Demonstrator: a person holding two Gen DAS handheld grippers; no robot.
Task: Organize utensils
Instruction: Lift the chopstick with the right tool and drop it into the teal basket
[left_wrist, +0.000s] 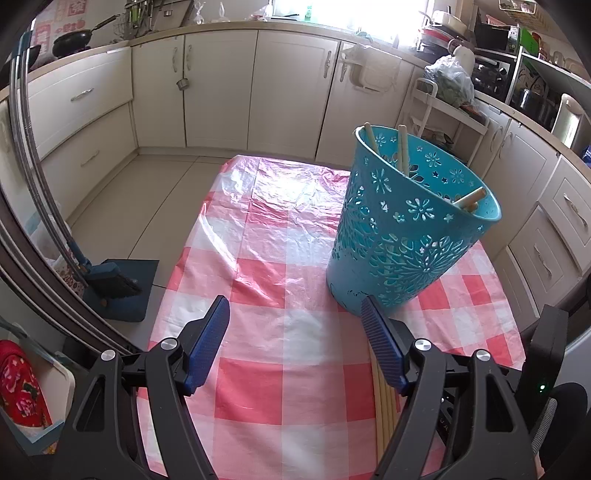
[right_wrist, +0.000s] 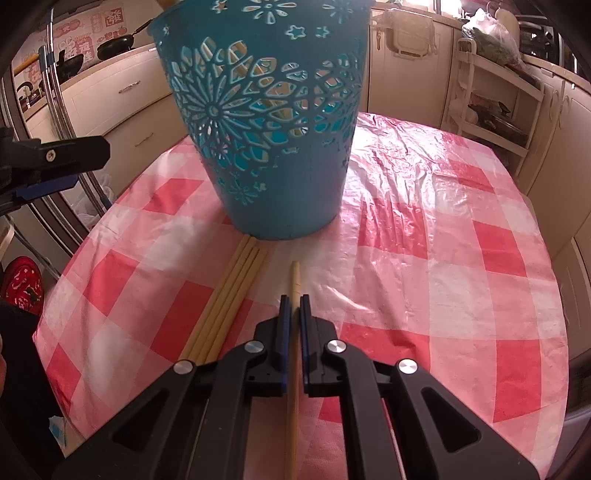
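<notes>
Left wrist view: left tool (left_wrist: 293, 306) hangs spread, empty, over the desk (left_wrist: 258, 387). Loose chopsticks (right_wrist: 225, 302) lie before the blue basket (right_wrist: 273, 140). Right tool (right_wrist: 294, 301) pinches one chopstick (right_wrist: 295, 275); best lifted steeply, clearing the rim.

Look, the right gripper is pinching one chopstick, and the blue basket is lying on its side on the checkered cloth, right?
Not quite. The blue basket stands upright on the checkered cloth, with chopsticks poking out of its top; the left wrist view shows this best. The rest holds: the right gripper is shut on one chopstick.
</notes>
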